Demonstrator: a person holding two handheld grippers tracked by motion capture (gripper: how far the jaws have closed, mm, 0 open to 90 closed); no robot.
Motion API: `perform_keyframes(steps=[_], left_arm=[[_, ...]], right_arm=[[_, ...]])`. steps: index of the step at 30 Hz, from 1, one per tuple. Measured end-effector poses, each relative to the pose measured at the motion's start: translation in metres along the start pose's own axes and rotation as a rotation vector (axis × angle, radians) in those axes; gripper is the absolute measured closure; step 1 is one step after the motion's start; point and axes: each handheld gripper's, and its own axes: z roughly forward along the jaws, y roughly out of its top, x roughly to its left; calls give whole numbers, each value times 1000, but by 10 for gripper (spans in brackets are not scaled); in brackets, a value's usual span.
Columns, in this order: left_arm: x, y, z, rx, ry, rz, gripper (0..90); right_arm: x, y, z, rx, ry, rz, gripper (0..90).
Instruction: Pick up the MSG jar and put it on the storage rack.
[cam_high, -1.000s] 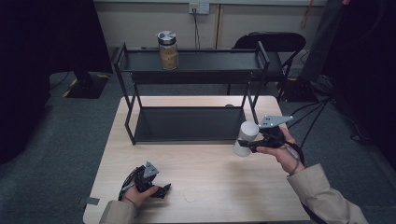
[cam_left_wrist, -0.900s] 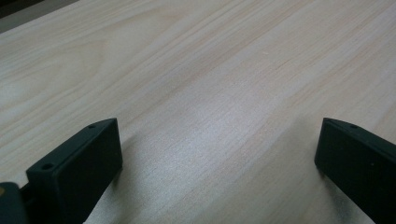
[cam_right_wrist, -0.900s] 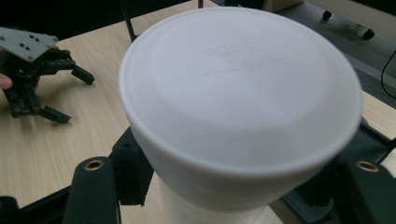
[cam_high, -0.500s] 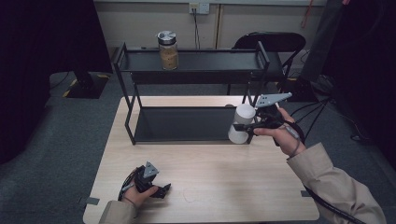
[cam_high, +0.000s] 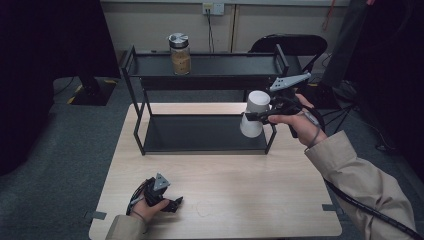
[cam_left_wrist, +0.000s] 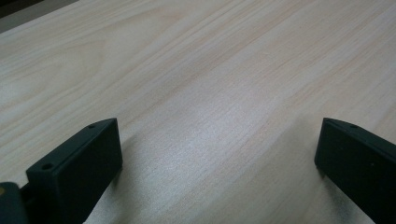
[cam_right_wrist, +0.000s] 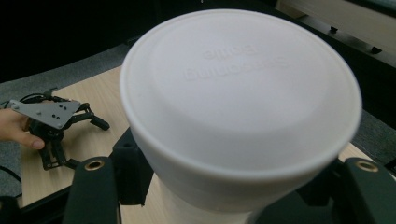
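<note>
High view: at the desk's (cam_high: 300, 200) front left corner the left gripper (cam_high: 170, 204) rests on the wood with jaws spread wide and nothing between them, while the right gripper (cam_high: 252, 118) clamps a white cup (cam_high: 254, 114) aloft above the back right corner, just before the black shelf rack's (cam_high: 200, 135) right post. Held sideways by its wall, the cup could slip from the pads, or knock the rack's upper tier, where a glass jar (cam_high: 180, 53) stands at the left.

One white bottle (cam_high: 254, 114), one glass jar (cam_high: 180, 53), one two-tier black shelf (cam_high: 205, 72), one table (cam_high: 250, 190), one chair (cam_high: 290, 47).
</note>
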Motion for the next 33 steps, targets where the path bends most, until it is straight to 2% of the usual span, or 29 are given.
perform_keyframes(steps=[5, 10, 15, 20, 24, 28, 33], left_arm=[[0, 0, 0, 0, 0, 0, 0], [0, 0, 0, 0, 0, 0, 0], [0, 0, 0, 0, 0, 0, 0], [0, 0, 0, 1, 1, 0, 0], [0, 0, 0, 0, 1, -1, 0], [0, 0, 0, 0, 1, -2, 0], [0, 0, 0, 0, 2, -2, 0]], right_arm=[[-2, 17, -1, 9, -5, 8, 345], [0, 39, -3, 31, -17, -7, 345], [2, 53, -6, 15, -14, -9, 345], [3, 73, -8, 29, -18, -17, 345], [0, 84, -10, 17, -7, 3, 345], [3, 97, -10, 29, -25, -14, 346], [4, 112, -11, 30, -43, -11, 346]])
